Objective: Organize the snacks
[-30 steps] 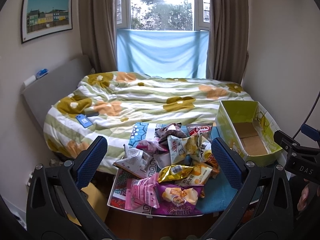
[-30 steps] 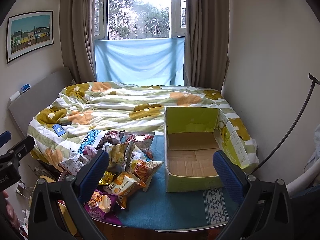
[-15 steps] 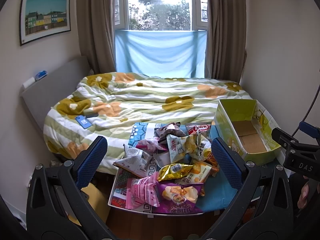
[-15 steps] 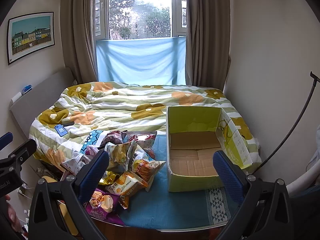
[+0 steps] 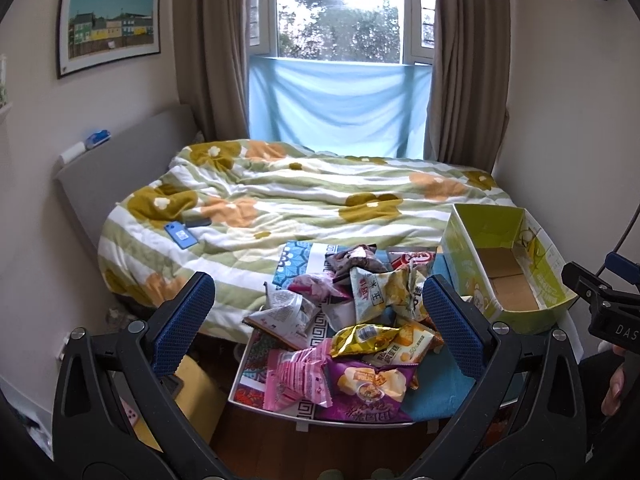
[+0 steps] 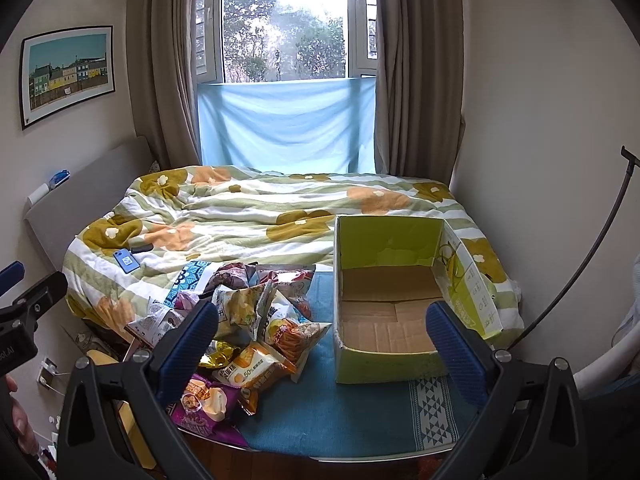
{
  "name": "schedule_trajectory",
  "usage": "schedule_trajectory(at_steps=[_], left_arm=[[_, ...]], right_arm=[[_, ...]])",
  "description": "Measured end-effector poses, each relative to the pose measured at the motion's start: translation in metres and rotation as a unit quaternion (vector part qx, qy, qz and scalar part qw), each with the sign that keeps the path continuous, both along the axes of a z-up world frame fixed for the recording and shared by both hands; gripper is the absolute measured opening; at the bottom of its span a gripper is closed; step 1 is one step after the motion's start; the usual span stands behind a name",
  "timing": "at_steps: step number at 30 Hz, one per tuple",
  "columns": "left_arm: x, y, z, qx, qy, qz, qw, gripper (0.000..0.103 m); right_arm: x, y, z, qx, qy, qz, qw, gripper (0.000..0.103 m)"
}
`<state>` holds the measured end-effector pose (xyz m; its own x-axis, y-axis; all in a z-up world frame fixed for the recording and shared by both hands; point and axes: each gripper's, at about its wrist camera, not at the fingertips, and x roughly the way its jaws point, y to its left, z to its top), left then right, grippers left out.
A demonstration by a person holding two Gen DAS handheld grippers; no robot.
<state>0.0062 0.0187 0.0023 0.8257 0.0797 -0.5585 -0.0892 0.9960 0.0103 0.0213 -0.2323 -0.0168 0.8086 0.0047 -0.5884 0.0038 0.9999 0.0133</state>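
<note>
On the small table (image 6: 360,420) at the foot of the bed (image 6: 260,216), a heap of snack bags (image 5: 360,320) lies on the left half of a blue cloth (image 6: 320,400), and an open green cardboard box (image 6: 384,308) stands just beside it on the right. The box is bare inside and has its open top facing up, most likely so the bags can be dropped in one at a time. The bags lie loosely over one another, a purple bag (image 5: 366,388) and a pink bag (image 5: 298,376) nearest the front edge, so those would be the easiest to take first without upsetting the rest.

The left gripper (image 5: 318,320) hangs above the heap with its blue pads spread wide and nothing between them, lined up over the bags as if ready to come down on one. The right gripper (image 6: 322,334) is likewise spread and holds nothing; it hangs between the heap and the box, where it could steady the box or take bags from the near side. A blue phone (image 5: 181,235) lies on the quilt, well apart from the snacks. Which bag sits at the very bottom of the heap is hard to tell. No bag is in the box yet, so the sorting looks barely begun.
</note>
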Motion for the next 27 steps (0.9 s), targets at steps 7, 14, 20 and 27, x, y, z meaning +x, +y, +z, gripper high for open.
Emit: schedule_trajectory(at_steps=[7, 14, 20, 27], left_arm=[[0.002, 0.035, -0.043, -0.009, 0.056, 0.017, 0.9982, 0.103], [0.036, 0.062, -0.117, -0.045, 0.15, -0.061, 0.9857, 0.103], [0.077, 0.073, -0.182, -0.069, 0.223, -0.12, 0.965, 0.103], [0.107, 0.073, -0.237, -0.094, 0.282, -0.16, 0.9415, 0.102]], right_arm=[[0.014, 0.002, -0.025, 0.047, 0.047, 0.06, 0.996, 0.103], [0.026, 0.035, -0.088, 0.082, 0.12, 0.083, 0.986, 0.103], [0.028, 0.07, -0.144, 0.089, 0.177, 0.068, 0.978, 0.103], [0.031, 0.099, -0.191, 0.083, 0.22, 0.049, 0.971, 0.103]])
